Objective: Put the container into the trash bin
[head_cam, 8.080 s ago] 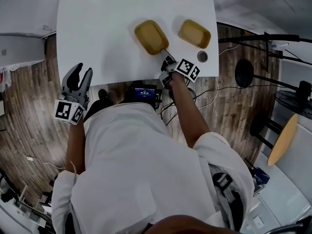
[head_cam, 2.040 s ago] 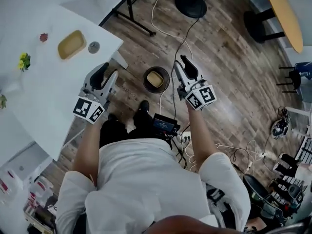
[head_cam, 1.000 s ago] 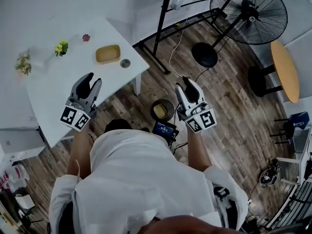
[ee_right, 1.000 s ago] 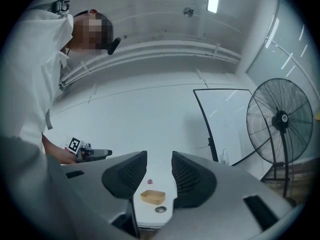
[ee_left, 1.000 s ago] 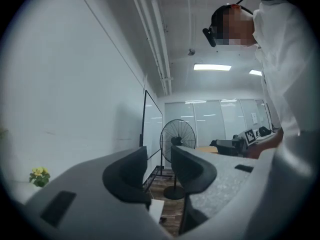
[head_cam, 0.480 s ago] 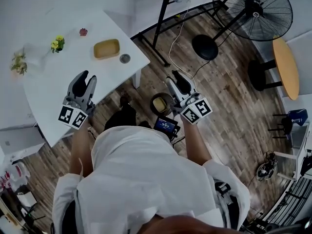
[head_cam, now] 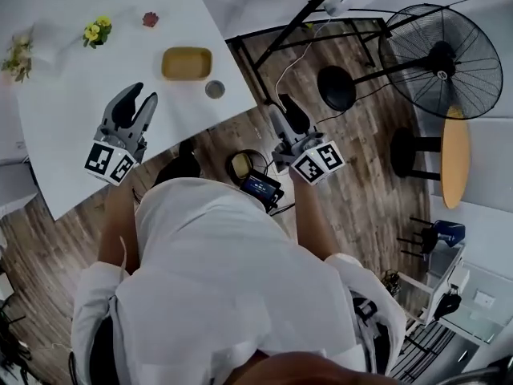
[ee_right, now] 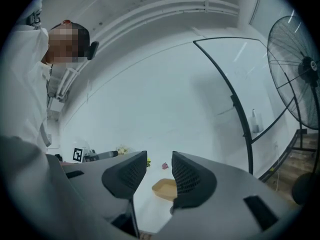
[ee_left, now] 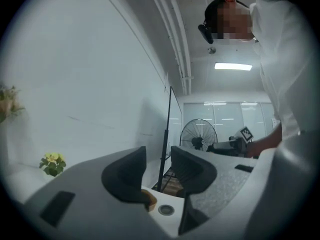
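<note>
One yellow container [head_cam: 186, 62] lies on the white table [head_cam: 72, 111]. It shows again in the right gripper view as the container [ee_right: 164, 189], and in the left gripper view its edge [ee_left: 148, 200] peeks out behind a jaw. A second yellow container [head_cam: 239, 166] lies inside the dark round trash bin [head_cam: 228, 160] on the floor, partly hidden by a chest device. My left gripper [head_cam: 138, 96] hangs open over the table, and the left gripper [ee_left: 157, 159] holds nothing. My right gripper [head_cam: 280, 107] is open above the floor by the table corner, and the right gripper [ee_right: 159, 161] is empty too.
A small grey round lid [head_cam: 215, 89] sits near the table corner beside the yellow container. Yellow flowers [head_cam: 98, 30] and a red bit [head_cam: 150, 19] lie at the table's far side. A standing fan [head_cam: 449, 58], a black stand base [head_cam: 336, 88] and stools [head_cam: 449, 155] occupy the wooden floor on the right.
Two containers lay on the table at first; now one is in the bin. Over the last second the view swung toward the table, and the right gripper moved toward the table corner.
</note>
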A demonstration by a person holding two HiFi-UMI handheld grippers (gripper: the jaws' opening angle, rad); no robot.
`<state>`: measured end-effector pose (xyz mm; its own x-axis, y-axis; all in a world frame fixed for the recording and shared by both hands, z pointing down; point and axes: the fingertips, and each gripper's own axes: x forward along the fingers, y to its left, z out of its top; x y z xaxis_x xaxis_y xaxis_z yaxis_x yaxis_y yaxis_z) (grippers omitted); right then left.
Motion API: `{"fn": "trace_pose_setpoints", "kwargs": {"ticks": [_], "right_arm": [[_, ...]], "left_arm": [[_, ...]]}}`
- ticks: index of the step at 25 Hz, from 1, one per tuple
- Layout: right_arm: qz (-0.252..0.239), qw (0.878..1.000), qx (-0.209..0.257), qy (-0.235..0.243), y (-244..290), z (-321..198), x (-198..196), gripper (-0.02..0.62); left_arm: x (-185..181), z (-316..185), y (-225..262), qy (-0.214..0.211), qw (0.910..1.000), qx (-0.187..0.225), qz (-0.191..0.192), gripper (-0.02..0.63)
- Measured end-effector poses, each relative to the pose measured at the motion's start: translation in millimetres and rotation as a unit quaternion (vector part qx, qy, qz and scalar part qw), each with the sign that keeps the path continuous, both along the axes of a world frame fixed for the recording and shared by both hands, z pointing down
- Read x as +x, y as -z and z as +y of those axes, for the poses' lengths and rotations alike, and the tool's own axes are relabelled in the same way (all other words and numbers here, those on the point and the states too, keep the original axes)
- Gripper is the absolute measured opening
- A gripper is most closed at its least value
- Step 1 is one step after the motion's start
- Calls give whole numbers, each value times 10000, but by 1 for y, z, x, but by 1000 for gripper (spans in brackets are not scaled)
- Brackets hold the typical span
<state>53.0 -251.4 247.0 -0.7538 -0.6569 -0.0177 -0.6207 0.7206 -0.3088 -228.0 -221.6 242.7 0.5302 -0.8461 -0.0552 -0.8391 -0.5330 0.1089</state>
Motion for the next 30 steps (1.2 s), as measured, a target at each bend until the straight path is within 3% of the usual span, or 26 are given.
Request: {"fn": "trace_pose_setpoints", "kwargs": {"ticks": [4, 8, 15, 24, 30], "right_arm": [[142, 9983, -419, 369, 24, -20, -48, 173], [390, 9930, -877, 689, -9, -36, -107, 173], [748, 9776, -1704, 985, -81, -77, -178, 173], [1196, 9503, -2789, 695, -152, -115, -207, 170], [1138, 9242, -3589, 640, -190, -118, -223, 170]], "left_arm": [[-37, 4, 30, 295, 9993, -192, 113, 150], [-76, 6, 2, 377, 9980, -493, 126, 150], [-117, -13, -61, 395, 9953, -887, 17, 150], [-125, -29, -98, 342, 9926, -1157, 142, 150], [-123, -23, -125, 304, 9890, -1419, 295, 150]]}}
